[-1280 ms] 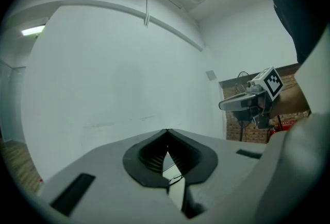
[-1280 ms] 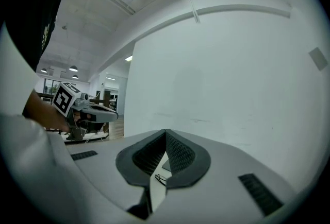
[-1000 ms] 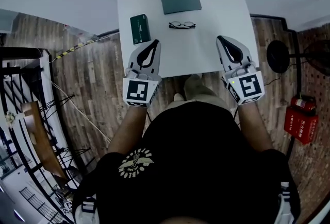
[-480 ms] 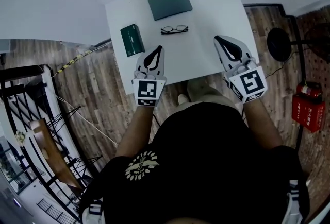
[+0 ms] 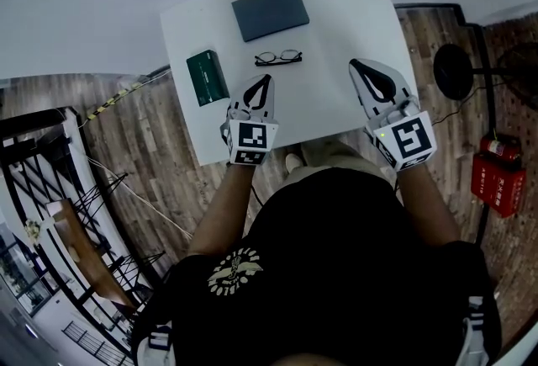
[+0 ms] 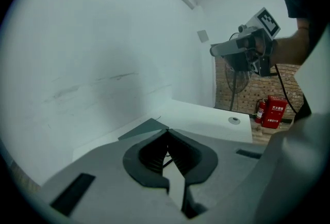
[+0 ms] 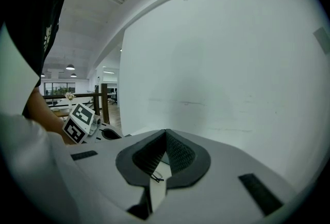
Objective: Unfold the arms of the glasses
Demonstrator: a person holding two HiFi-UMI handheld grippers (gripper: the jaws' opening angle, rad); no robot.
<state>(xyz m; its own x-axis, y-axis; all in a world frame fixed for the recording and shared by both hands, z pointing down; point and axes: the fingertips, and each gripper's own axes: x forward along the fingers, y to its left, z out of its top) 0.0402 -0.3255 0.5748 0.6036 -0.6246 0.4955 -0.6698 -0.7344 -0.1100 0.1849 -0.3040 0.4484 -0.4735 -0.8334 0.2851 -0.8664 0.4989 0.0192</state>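
Note:
The black-rimmed glasses (image 5: 278, 58) lie folded, lenses side by side, on the white table (image 5: 336, 11), between a grey flat case (image 5: 271, 12) and the table's near edge. My left gripper (image 5: 267, 78) is shut and empty, its tip just on the near side of the glasses and apart from them. My right gripper (image 5: 356, 63) is also shut and empty, hovering over the table's right part, well to the right of the glasses. In the right gripper view a thin dark wire shape, likely the glasses (image 7: 157, 176), shows through the gap below the closed jaws.
A dark green box (image 5: 207, 76) lies on the table's left side. Beside the table on the right stand a black fan base (image 5: 454, 70) and red fire extinguishers (image 5: 494, 181) on the wooden floor. Metal railings (image 5: 50, 188) fill the left.
My left gripper has moved forward and down over the table edge until its tip is close to the glasses. My right gripper has shifted only slightly. Both stayed shut.

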